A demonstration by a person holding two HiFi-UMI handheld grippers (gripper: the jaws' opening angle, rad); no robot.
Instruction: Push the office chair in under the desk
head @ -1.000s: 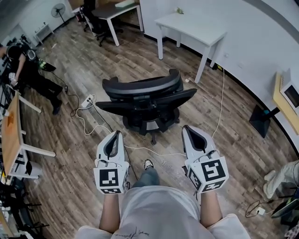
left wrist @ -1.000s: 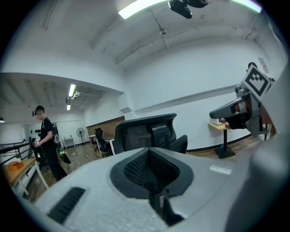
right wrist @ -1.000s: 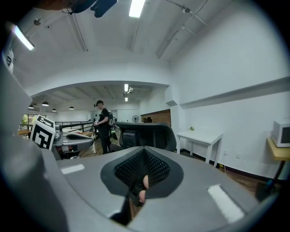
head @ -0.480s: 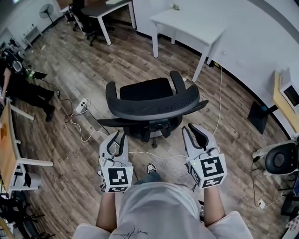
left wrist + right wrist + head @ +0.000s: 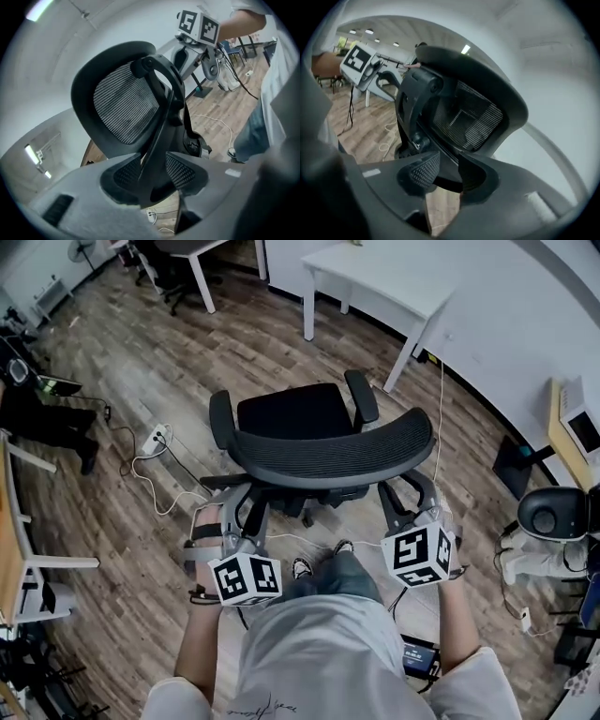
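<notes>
The black mesh office chair (image 5: pixel 328 454) stands on the wood floor with its backrest toward me and its seat (image 5: pixel 295 409) facing the white desk (image 5: pixel 394 282) farther off. My left gripper (image 5: pixel 242 514) is at the backrest's lower left. Its jaws are opening, with the chair's black back strut (image 5: pixel 161 108) running down between its pads (image 5: pixel 180 169), and no press shows. My right gripper (image 5: pixel 410 498) is at the backrest's lower right. Its jaws are opening too, astride the backrest's lower rim (image 5: pixel 440 180), and a gap shows.
A power strip (image 5: pixel 155 439) and white cables lie on the floor left of the chair. A white machine (image 5: pixel 542 521) stands at the right, a wooden table (image 5: pixel 9 549) at the left. A second desk (image 5: pixel 202 249) with a chair is at the far back.
The chair has come close under me and both grippers have reached its backrest. Both pairs of jaws, shut a second ago, have spread apart.
</notes>
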